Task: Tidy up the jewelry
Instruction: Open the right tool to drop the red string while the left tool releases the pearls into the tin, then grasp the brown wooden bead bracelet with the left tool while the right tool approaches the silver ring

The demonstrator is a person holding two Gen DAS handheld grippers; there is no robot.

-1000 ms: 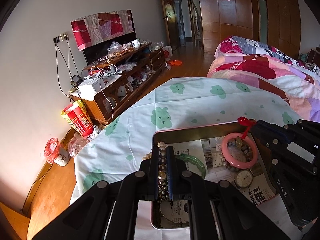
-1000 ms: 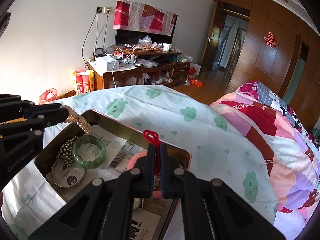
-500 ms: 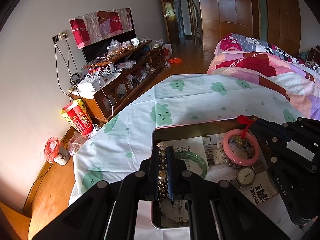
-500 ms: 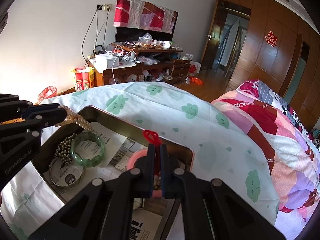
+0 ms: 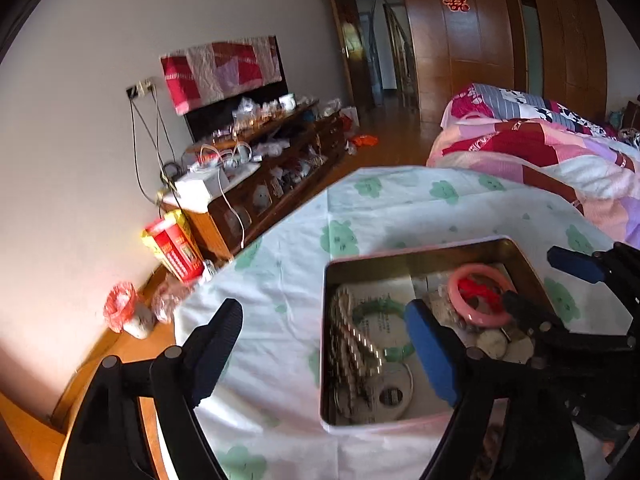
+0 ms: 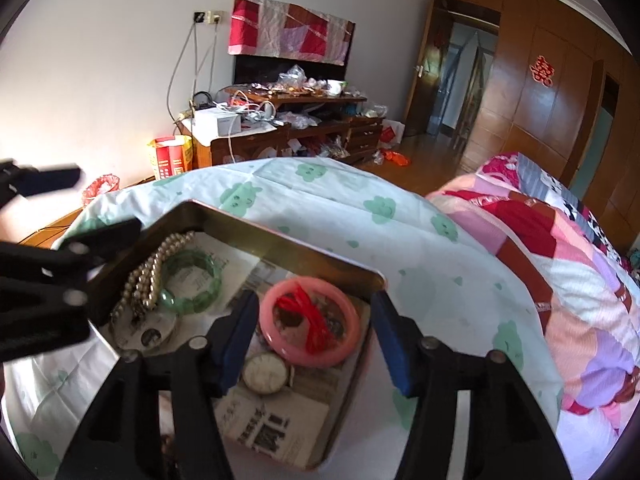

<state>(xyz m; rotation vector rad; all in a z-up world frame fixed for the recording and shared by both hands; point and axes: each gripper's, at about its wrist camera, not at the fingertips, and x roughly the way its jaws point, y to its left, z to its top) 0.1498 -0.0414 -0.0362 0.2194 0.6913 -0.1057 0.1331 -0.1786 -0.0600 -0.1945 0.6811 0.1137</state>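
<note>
An open metal tin (image 5: 400, 254) (image 6: 280, 240) lined with newspaper sits on the cloth-covered table. My left gripper (image 5: 324, 344) hangs over its left part, jaws opening wide, touching nothing. Below it the pearl necklace (image 5: 352, 336) (image 6: 156, 272) lies loose in the tin beside a green bead bracelet (image 5: 396, 354) (image 6: 192, 280). My right gripper (image 6: 314, 320) is over the right part, jaws opening. The pink bangle (image 6: 316, 360) (image 5: 478, 320) with its red cord (image 6: 312, 316) rests in the tin between the pads, free of them. A watch (image 6: 266, 374) lies next to it.
The table wears a white cloth with green clouds (image 5: 360, 208). A patchwork quilt on a bed (image 6: 560, 280) lies to the right. A cluttered wooden TV cabinet (image 5: 260, 176), a red box (image 5: 176, 248) and a small bin (image 5: 124, 312) stand by the wall.
Both grippers went from shut to open. The pearl necklace dropped from the left jaws into the tin, and the red cord with the pink bangle left the right jaws.
</note>
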